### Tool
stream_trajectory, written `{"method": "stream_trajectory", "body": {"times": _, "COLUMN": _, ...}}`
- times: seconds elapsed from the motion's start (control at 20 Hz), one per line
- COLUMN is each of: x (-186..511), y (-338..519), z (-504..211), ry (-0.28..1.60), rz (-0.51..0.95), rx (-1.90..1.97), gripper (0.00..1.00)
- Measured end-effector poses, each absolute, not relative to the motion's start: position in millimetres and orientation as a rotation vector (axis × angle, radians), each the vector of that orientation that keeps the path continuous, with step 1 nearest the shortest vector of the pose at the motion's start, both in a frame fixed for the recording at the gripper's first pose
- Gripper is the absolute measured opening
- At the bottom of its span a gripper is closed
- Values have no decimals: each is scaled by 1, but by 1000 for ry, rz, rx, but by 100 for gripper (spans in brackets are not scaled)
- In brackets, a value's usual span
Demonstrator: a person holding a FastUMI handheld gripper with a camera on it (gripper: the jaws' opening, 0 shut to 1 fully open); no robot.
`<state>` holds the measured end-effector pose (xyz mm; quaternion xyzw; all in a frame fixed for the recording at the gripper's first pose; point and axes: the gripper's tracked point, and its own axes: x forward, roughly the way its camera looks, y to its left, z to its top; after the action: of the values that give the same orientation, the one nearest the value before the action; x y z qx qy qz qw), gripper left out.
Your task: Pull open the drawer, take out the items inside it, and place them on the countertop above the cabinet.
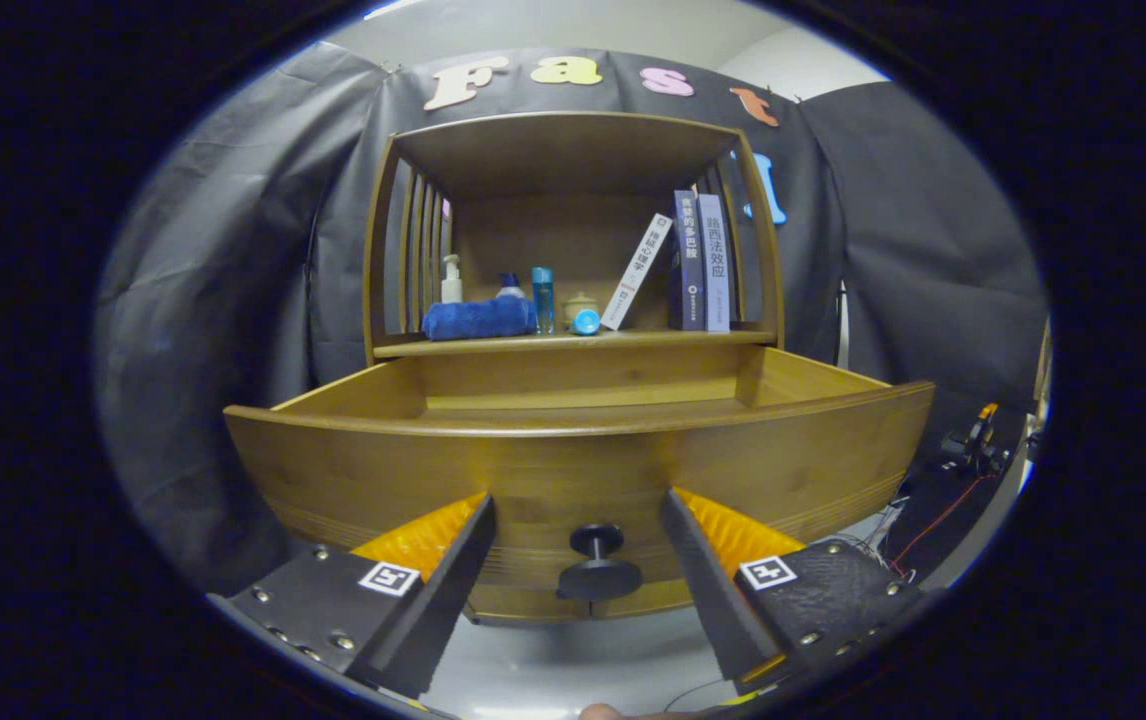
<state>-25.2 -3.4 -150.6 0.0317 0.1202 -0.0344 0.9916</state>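
Gripper view: the drawer stands pulled out from the cabinet, its front panel just ahead of the gripper. The 2 fingers are spread apart, released, with the round knob between them and untouched. The drawer's inside is hidden behind the front panel. The next move calls for lifting over that panel before reaching in; the countertop already holds a blue towel, bottles and 3 books.
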Motion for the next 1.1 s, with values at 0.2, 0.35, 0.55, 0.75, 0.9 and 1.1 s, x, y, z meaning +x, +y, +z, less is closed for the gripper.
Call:
{"method": "stream_trajectory", "body": {"times": 0.2, "x": -17, "y": -8, "z": -152, "ry": 230, "rz": -39, "rx": 99, "gripper": 99}}
{"method": "stream_trajectory", "body": {"times": 0.35, "x": -8, "y": -9, "z": -149, "ry": 217, "rz": -41, "rx": 74, "gripper": 100}}
{"method": "stream_trajectory", "body": {"times": 0.55, "x": 14, "y": -7, "z": -150, "ry": 224, "rz": -37, "rx": 93, "gripper": 99}}
{"method": "stream_trajectory", "body": {"times": 0.75, "x": 47, "y": -5, "z": -151, "ry": 251, "rz": -40, "rx": 89, "gripper": 99}}
{"method": "stream_trajectory", "body": {"times": 0.9, "x": 82, "y": -3, "z": -149, "ry": 267, "rz": -46, "rx": 53, "gripper": 99}}
{"method": "stream_trajectory", "body": {"times": 1.1, "x": 110, "y": -2, "z": -157, "ry": 290, "rz": -40, "rx": -13, "gripper": 99}}
